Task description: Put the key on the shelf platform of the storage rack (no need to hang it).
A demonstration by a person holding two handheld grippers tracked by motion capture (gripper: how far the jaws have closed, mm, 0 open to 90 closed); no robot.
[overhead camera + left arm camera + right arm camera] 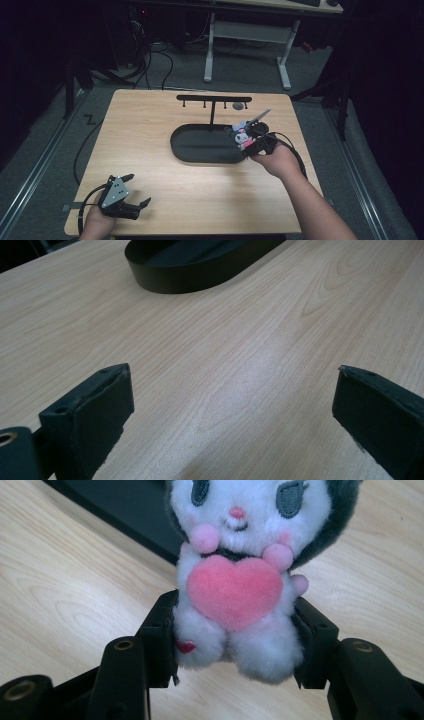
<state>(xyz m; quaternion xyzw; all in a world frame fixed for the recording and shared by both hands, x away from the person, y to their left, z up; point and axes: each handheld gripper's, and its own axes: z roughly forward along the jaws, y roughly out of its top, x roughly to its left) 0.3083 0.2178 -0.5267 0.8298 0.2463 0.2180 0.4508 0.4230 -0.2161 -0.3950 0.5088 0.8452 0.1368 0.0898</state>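
Wooden table (150, 130) | one black tray (200, 145) | one plush toy (240, 575) in right gripper (235, 645)

Dim room w/ dark surrounds, table (150, 130) lit from above, soft sheen on wood, close-up jaws slightly blurred

Open wood at the near side, clutter at the far side

Bare table (200, 190) lies between the left gripper (136, 191) and the black tray (185, 145); behind the tray a hook stand (213, 100) blocks the way, with the right gripper (250, 140) and its plush toy (242, 136) at the tray's right end.
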